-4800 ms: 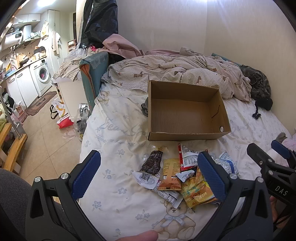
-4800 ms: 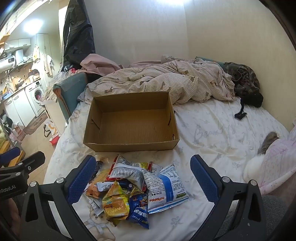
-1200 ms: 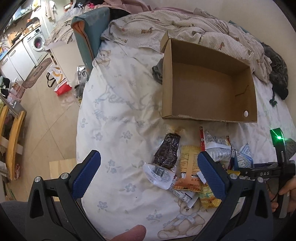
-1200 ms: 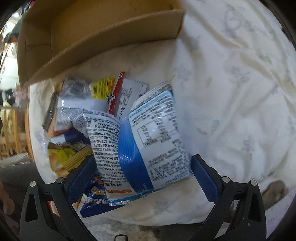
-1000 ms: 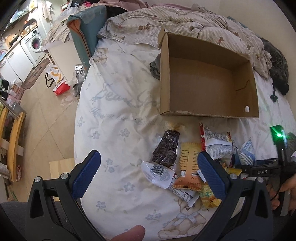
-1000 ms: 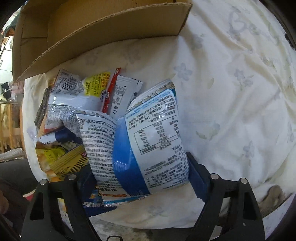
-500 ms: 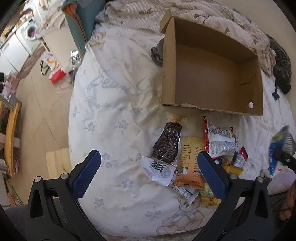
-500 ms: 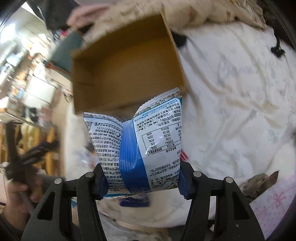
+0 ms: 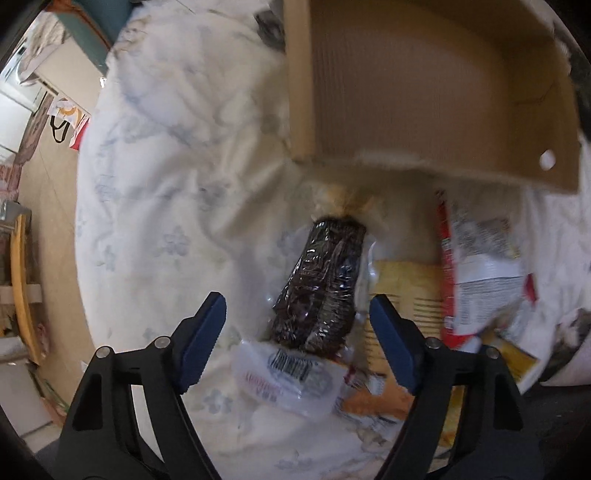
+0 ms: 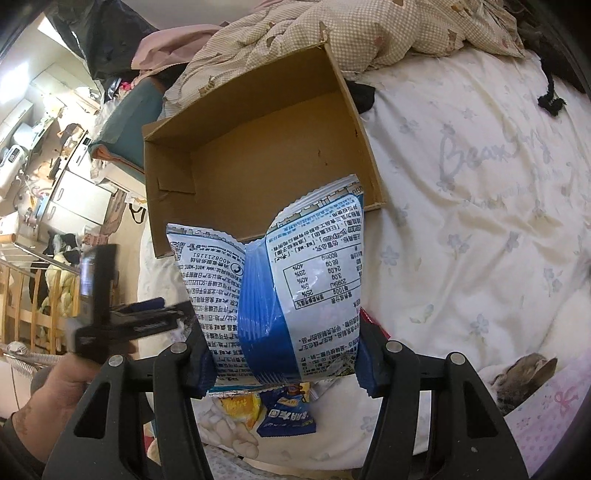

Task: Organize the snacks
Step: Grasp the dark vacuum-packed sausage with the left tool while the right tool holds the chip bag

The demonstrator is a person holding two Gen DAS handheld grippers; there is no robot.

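My right gripper [image 10: 282, 363] is shut on a blue and white snack bag [image 10: 280, 291] and holds it in the air in front of the open cardboard box [image 10: 258, 155]. My left gripper [image 9: 297, 325] is open and hangs just above a dark brown snack packet [image 9: 321, 288] on the bed; its jaws stand on either side of the packet. The box also shows in the left wrist view [image 9: 424, 88], empty. Beside the brown packet lie a clear white wrapper [image 9: 288, 376], an orange packet [image 9: 406, 295] and a red and white bag [image 9: 476, 269].
The white flowered bedsheet [image 10: 480, 184] spreads to the right of the box. A checked quilt [image 10: 369, 33] is bunched behind the box. A yellow packet [image 10: 236, 402] and a small blue packet [image 10: 288, 410] lie under the held bag. The bed's left edge drops to the floor [image 9: 48, 206].
My right gripper closed on the blue and white bag and lifted it off the pile toward the box. My left gripper dropped lower and narrowed over the brown packet.
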